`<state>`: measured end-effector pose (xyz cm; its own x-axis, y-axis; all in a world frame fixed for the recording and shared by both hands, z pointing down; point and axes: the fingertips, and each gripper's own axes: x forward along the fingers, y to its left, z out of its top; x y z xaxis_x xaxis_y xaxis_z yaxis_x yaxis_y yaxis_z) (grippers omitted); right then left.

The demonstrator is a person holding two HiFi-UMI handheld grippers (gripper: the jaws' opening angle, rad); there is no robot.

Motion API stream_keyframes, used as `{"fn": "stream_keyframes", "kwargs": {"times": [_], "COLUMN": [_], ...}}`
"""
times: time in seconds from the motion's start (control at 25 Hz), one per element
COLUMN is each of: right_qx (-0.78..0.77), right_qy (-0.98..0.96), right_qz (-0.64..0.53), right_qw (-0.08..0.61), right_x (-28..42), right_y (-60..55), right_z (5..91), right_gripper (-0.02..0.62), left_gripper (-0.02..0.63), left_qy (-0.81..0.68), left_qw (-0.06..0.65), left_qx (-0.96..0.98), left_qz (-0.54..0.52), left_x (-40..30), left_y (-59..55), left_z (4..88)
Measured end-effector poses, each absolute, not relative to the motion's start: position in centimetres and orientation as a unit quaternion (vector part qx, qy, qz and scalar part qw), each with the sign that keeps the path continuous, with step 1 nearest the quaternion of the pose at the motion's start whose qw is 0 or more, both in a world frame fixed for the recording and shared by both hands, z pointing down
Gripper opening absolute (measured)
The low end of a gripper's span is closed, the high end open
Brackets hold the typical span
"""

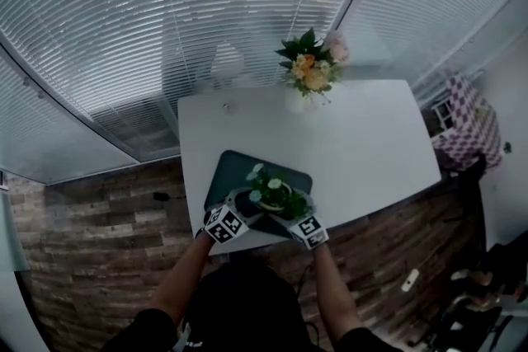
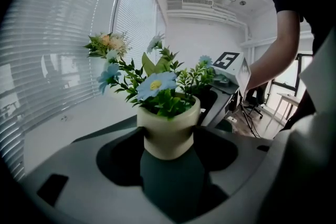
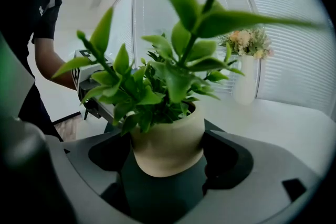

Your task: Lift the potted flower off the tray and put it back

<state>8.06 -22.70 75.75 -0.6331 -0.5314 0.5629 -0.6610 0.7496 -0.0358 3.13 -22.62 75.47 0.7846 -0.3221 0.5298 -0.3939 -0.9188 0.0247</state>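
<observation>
Both tongs are pressed onto the same cream pot from opposite sides. The left gripper (image 2: 169, 132) has its jaws against the pot's flanks, and the right gripper (image 3: 168, 150) clasps it the same way. Each gripper's marker cube shows in the other's view, just behind the foliage. The potted flower (image 1: 276, 195) stands upright between them over the near part of the dark green tray (image 1: 227, 169). That tray lies at the near edge of the white table (image 1: 371, 144), toward its left corner. I cannot tell whether the pot's base touches the tray or hangs just above it.

I judge the grip made and the lift about to start or barely started. The next move calls for both hands to rise together at one pace with even squeeze. The pot is rounded and narrows toward its base, so uneven pressure could tip it or let it slip. It then has to come straight back down onto the tray.

Nothing stands above the plant. A white vase of flowers (image 1: 307, 78) stands at the far edge, well apart from the tray, with window blinds (image 1: 124, 12) behind it. Leaves crowd the right gripper view, which may hide the tray when the pot is set down.
</observation>
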Motion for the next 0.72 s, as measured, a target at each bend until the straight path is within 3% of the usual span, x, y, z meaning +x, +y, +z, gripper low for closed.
{"fn": "stream_keyframes", "kwargs": {"times": [0.72], "right_qx": [0.332], "right_qy": [-0.881], "right_qz": [0.135], "right_qw": [0.309], "right_x": [8.4], "right_y": [-23.2], "right_z": [77.3], "right_gripper": [0.405], "left_gripper": [0.29], "left_qy": [-0.2], "left_qw": [0.086], "left_qx": [0.939], "left_qz": [0.266], "left_x": [3.5], "left_y": [-23.0], "left_z": [77.4]}}
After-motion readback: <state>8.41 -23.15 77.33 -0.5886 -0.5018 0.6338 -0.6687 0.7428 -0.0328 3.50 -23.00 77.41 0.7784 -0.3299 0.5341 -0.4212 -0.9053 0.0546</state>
